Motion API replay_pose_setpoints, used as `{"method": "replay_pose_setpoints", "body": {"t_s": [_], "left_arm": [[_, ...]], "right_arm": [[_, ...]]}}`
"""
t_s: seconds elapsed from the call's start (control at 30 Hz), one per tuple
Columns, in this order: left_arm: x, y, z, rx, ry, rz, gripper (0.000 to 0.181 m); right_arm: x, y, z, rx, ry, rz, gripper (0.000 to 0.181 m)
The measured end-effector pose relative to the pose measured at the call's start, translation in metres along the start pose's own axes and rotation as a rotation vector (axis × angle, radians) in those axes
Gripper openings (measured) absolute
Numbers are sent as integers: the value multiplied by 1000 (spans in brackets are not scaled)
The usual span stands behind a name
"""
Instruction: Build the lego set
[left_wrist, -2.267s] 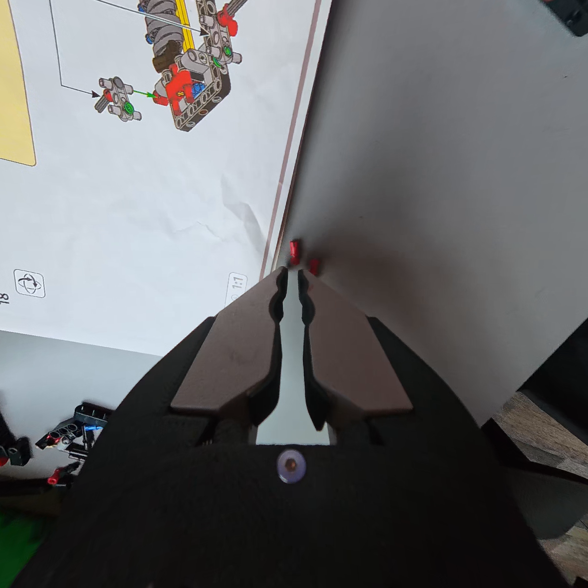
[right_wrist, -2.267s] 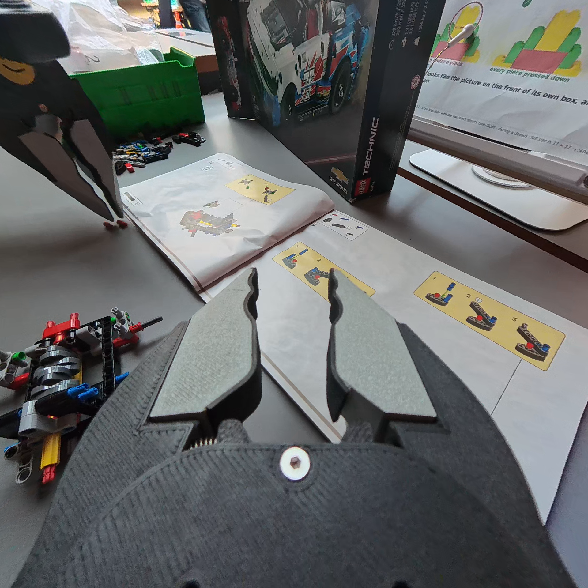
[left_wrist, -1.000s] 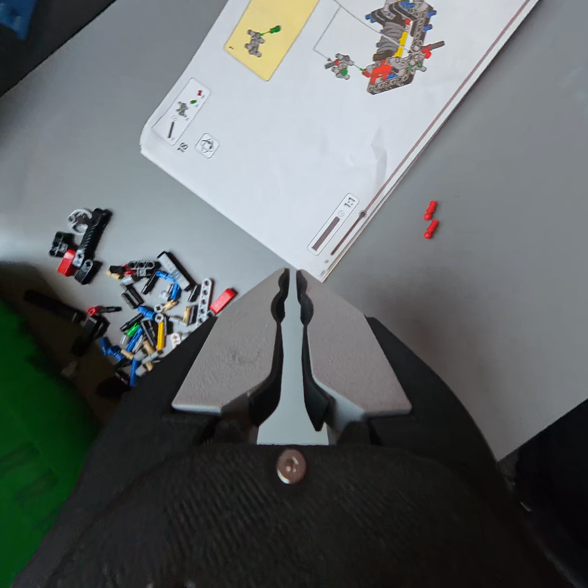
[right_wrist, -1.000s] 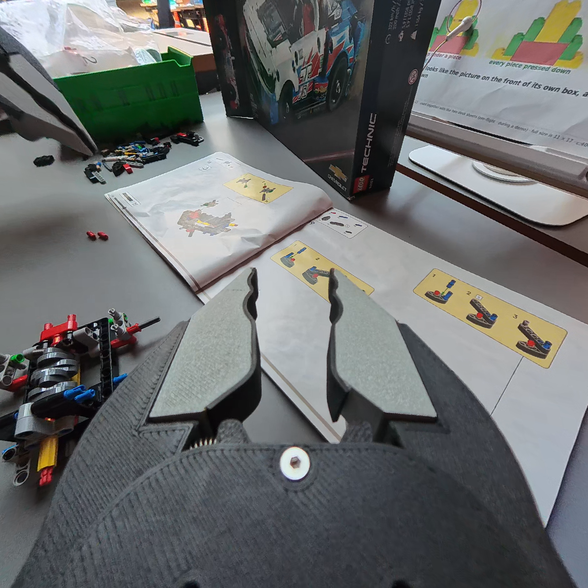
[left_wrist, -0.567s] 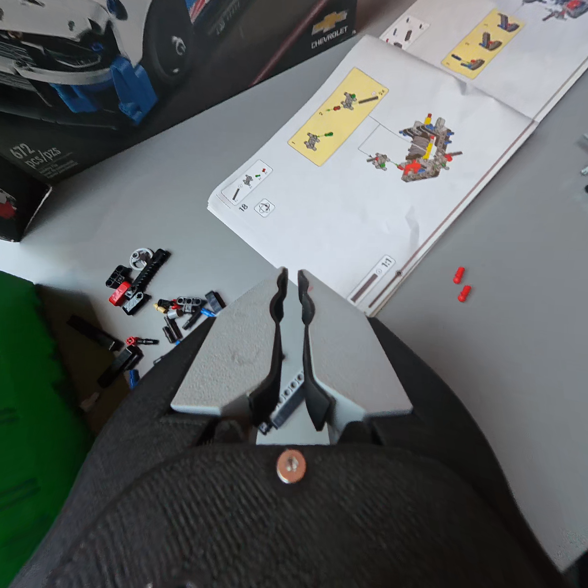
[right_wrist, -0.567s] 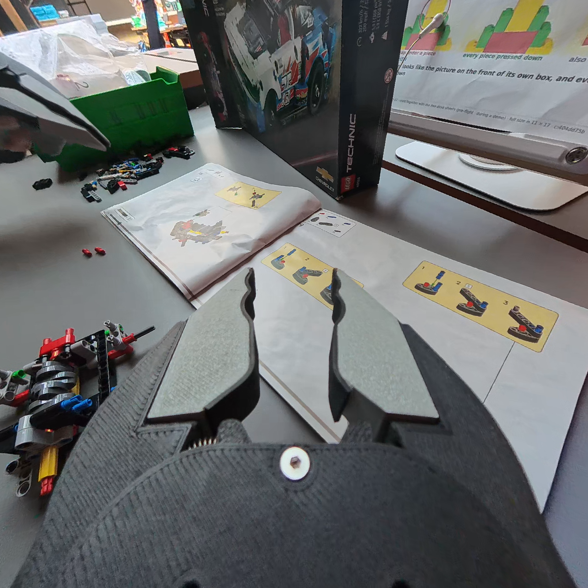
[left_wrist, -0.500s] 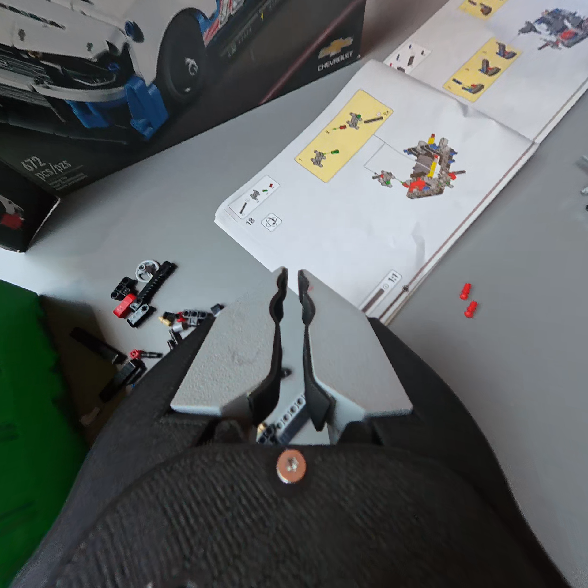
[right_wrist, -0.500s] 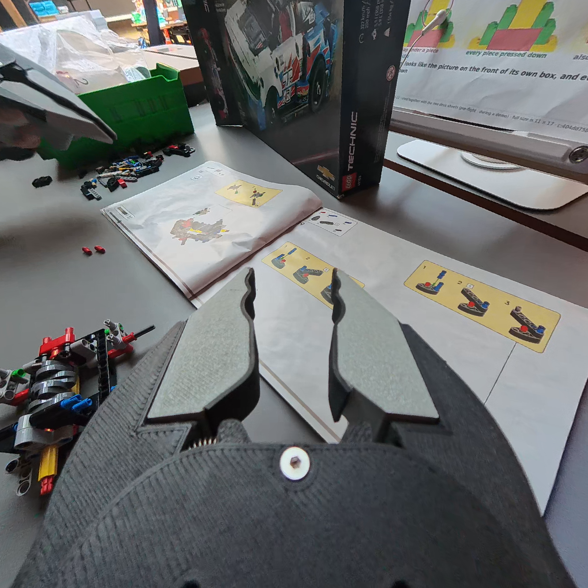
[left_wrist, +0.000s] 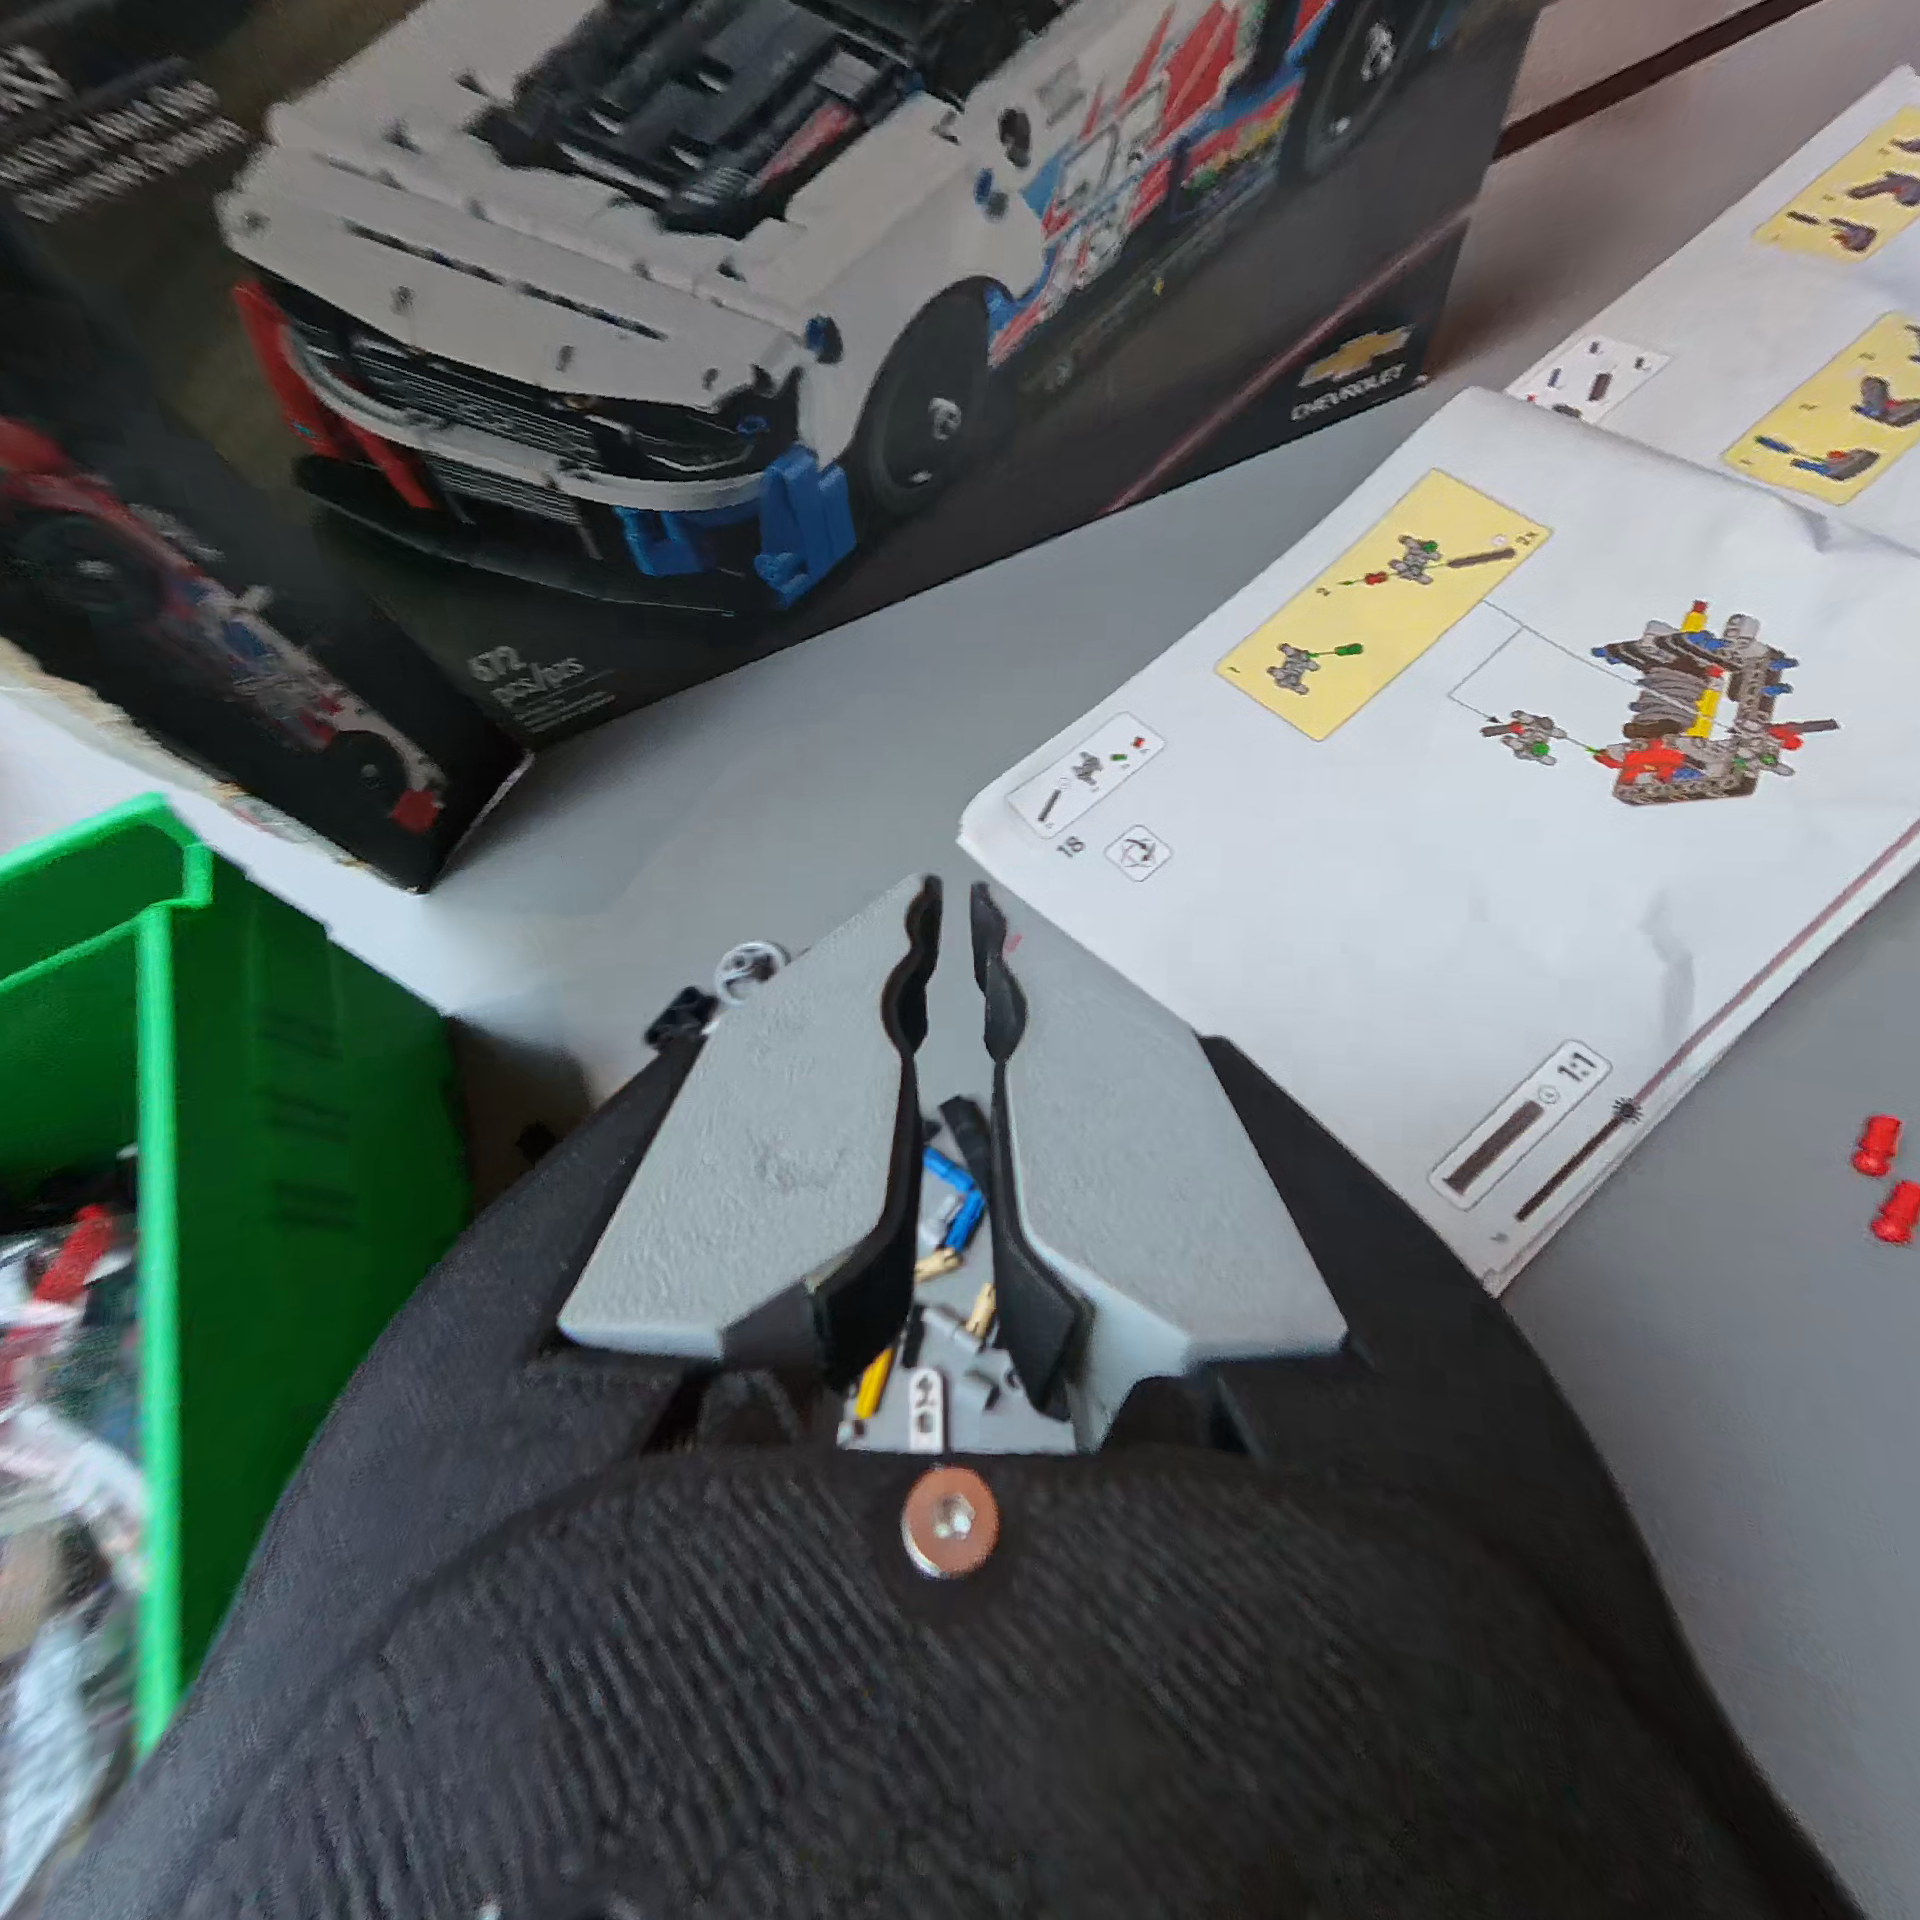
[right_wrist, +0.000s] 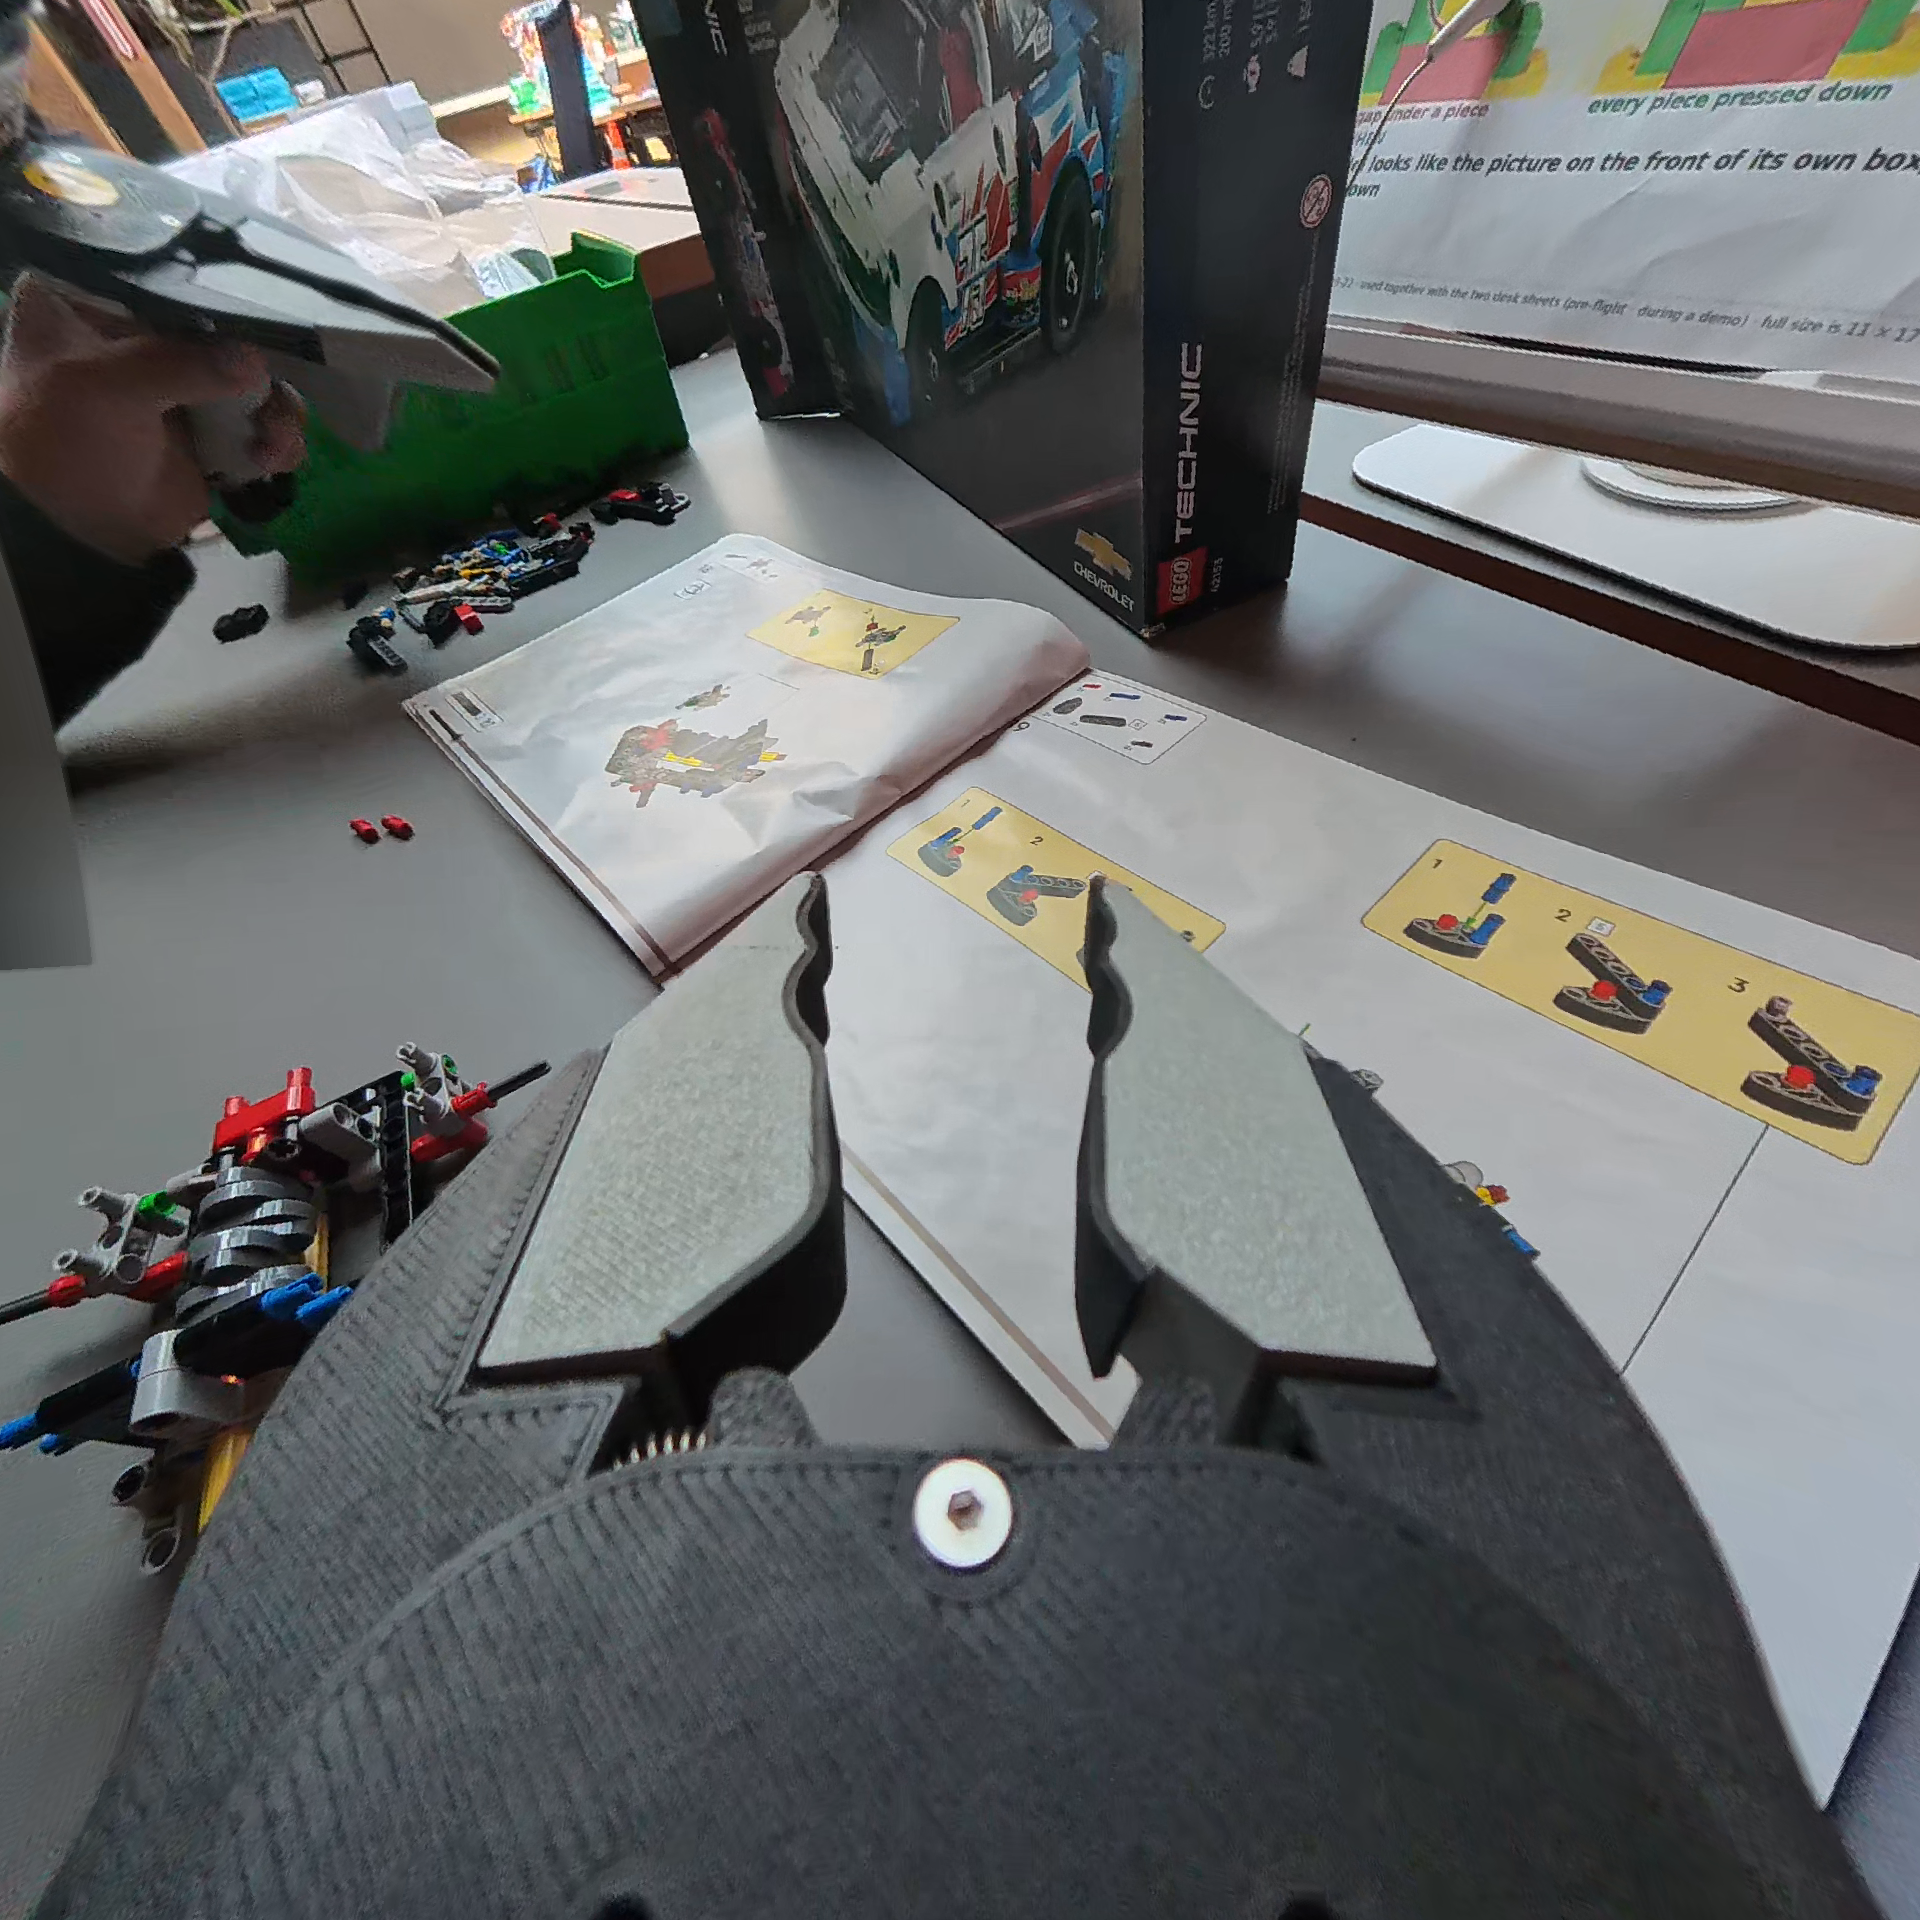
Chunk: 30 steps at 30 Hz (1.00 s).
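My left gripper (left_wrist: 954, 896) is shut but for a thin slit and holds nothing. It hovers over the pile of loose lego pieces (left_wrist: 948, 1195), which shows through the slit beside the green bin (left_wrist: 166, 1039). In the right wrist view it hangs at the top left (right_wrist: 457, 358), above the pile (right_wrist: 488, 571). My right gripper (right_wrist: 956, 904) is open and empty, low over the paper sheet (right_wrist: 1558, 1195). The part-built assembly (right_wrist: 260, 1195) of grey gears, black beams and red and blue pins lies left of it. Two red pins (right_wrist: 379, 828) (left_wrist: 1883, 1179) lie by the open instruction booklet (right_wrist: 727, 727) (left_wrist: 1455, 883).
The tall lego box (right_wrist: 1039, 260) (left_wrist: 727, 312) stands behind the booklet. The green bin (right_wrist: 520, 416) holds bags of parts. A white monitor base (right_wrist: 1662, 520) sits on a raised ledge at the back right. A hand (right_wrist: 94, 426) holds the left gripper. My left tips are about 35 cm from the part-built assembly (right_wrist: 260, 1195), my right tips only 15 cm.
My left gripper has lifted off the two red pins and swung left and back over the loose pile by the green bin. My right gripper has barely moved.
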<state>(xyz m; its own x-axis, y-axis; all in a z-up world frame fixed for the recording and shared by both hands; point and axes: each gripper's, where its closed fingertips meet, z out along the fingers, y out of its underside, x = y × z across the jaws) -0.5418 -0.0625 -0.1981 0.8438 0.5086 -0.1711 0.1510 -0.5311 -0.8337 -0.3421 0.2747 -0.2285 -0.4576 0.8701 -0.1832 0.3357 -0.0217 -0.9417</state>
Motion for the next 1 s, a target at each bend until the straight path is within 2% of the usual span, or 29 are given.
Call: {"method": "replay_pose_setpoints", "body": {"t_s": [0.07,0.17,0.27,0.37,0.5,0.6,0.87,1.0], "left_arm": [[-10,-6,-15,15,-44,11,6],[-21,-3,-31,-42,-76,-12,13],[-23,10,-37,-125,-70,-29,15],[-25,28,-39,-230,-78,-4,3],[-31,40,-54,-318,-77,-14,2],[-38,61,-64,-457,-60,-14,2],[-41,111,-53,-816,13,18,0],[-41,127,-46,-923,44,10,0]], "right_arm": [[0,1,1,-7,5,-6,47],[1,2,2,-19,23,-16,47],[2,3,2,-19,34,-22,47],[2,2,2,-15,46,-29,46],[3,2,1,-12,52,-31,47],[2,2,2,-16,49,-39,46],[-3,3,2,-23,39,-63,45],[-4,4,2,-22,25,-59,45]]}}
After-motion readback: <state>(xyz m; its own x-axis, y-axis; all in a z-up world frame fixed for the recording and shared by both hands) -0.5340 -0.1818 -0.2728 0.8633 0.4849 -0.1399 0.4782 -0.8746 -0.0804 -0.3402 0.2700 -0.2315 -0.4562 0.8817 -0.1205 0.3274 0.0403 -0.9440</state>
